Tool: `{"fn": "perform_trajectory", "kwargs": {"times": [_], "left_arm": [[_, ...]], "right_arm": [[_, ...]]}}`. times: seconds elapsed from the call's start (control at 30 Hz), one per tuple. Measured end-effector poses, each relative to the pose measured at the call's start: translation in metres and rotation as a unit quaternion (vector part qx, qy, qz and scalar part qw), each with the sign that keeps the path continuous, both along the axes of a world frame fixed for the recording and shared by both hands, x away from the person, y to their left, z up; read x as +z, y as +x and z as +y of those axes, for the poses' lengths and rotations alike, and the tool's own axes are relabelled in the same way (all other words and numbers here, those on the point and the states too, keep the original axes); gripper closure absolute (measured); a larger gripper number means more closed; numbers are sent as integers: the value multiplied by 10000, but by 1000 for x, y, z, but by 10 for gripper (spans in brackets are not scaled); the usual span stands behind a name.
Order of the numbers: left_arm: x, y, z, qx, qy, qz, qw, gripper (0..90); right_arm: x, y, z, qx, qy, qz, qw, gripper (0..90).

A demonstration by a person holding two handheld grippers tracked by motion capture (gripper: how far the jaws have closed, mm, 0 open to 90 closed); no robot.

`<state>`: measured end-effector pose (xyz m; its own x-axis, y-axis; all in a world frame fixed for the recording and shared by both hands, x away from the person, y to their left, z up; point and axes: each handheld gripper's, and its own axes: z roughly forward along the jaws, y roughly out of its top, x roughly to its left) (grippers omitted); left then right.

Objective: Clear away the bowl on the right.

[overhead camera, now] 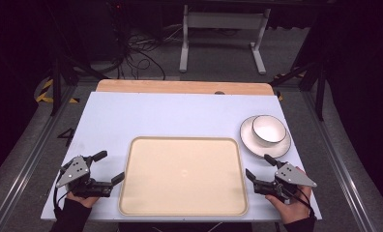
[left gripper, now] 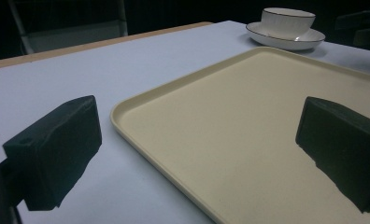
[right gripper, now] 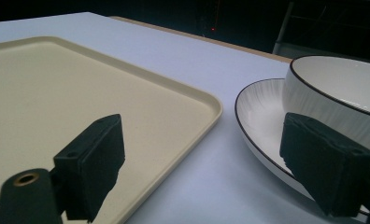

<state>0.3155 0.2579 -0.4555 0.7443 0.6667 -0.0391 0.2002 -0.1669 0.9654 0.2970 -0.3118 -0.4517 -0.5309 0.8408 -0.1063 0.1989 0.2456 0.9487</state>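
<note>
We look down on the white table [overhead camera: 180, 111], and the big cream tray [overhead camera: 184, 176] sits squarely at its near edge, nothing lying in it. Beyond the tray's far right corner we spot the white plate [overhead camera: 265, 137] with the black-rimmed bowl [overhead camera: 269, 129] standing on it. Now to the tools: our left gripper [overhead camera: 106, 166] hovers just beside the tray's left rim, jaws spread wide with nothing between them. Our right gripper [overhead camera: 258, 166] hangs at the tray's right side, just short of the plate, its jaws gaping too and holding nothing. From the right gripper view, the plate's rim [right gripper: 262, 135] sits right ahead.
</note>
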Motion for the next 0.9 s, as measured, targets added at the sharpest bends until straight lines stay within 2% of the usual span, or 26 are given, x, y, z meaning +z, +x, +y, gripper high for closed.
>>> {"fn": "perform_trajectory", "kwargs": {"times": [0.9], "left_arm": [[0,0,0,-17,5,23,10000,10]], "right_arm": [[1,0,0,-20,-4,-11,10000,144]]}}
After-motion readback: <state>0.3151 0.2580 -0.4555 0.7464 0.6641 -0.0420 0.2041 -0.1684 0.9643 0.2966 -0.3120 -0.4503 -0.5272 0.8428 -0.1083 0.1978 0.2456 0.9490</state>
